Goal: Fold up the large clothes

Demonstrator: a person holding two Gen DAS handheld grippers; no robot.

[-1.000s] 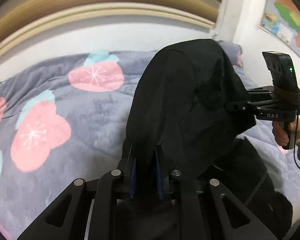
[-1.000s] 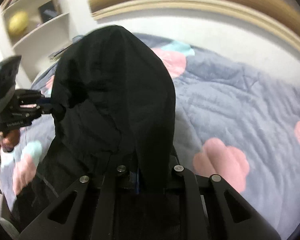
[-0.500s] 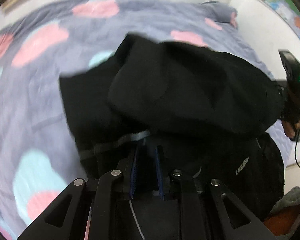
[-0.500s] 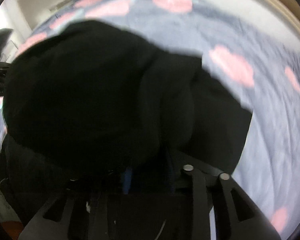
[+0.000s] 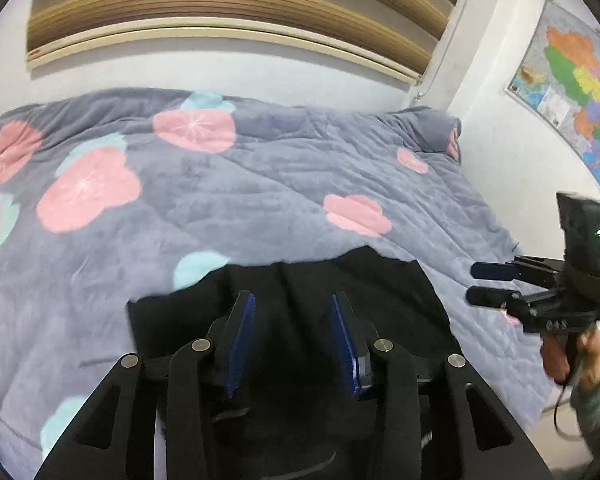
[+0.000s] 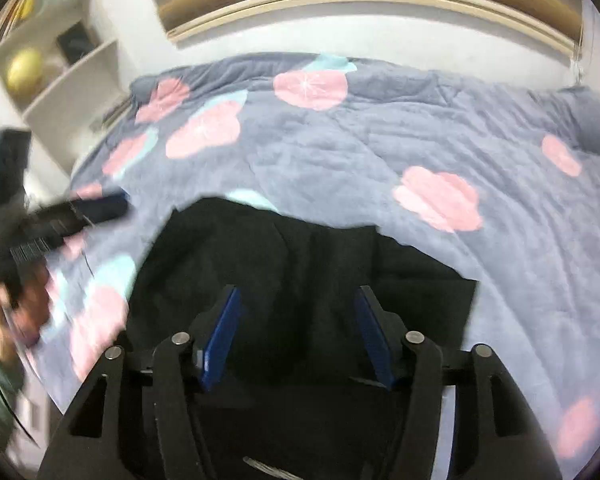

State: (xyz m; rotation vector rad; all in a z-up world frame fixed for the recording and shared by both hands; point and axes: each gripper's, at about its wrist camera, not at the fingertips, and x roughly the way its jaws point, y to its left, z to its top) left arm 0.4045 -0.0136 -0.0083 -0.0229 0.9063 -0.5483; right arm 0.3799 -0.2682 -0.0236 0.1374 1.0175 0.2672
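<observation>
Left wrist view, and the grey blanket (image 5: 260, 200) with its pink and teal flowers fills most of the frame, spread over the bed right up to the white wall at the top. Low in the centre lies the black garment (image 5: 320, 288), flat on that blanket, its far edge running across the middle of the picture. Over it sits the left gripper (image 5: 294, 300), blue pads spread wide, nothing between them, dark cloth showing through the gap. At the right edge the right gripper (image 5: 476, 282) comes in sideways, held in a hand (image 5: 572, 356), its two fingers parted and empty, off the garment's right side over the blanket. A coloured map (image 5: 576, 80) hangs on the wall in the upper right.

Right wrist view now: same blanket (image 6: 380, 140), same black garment (image 6: 300, 256) in the lower centre. The right gripper (image 6: 296, 294) is spread wide above it. The left gripper (image 6: 112, 204) blurs at the left edge. White shelves (image 6: 60, 80) sit upper left.
</observation>
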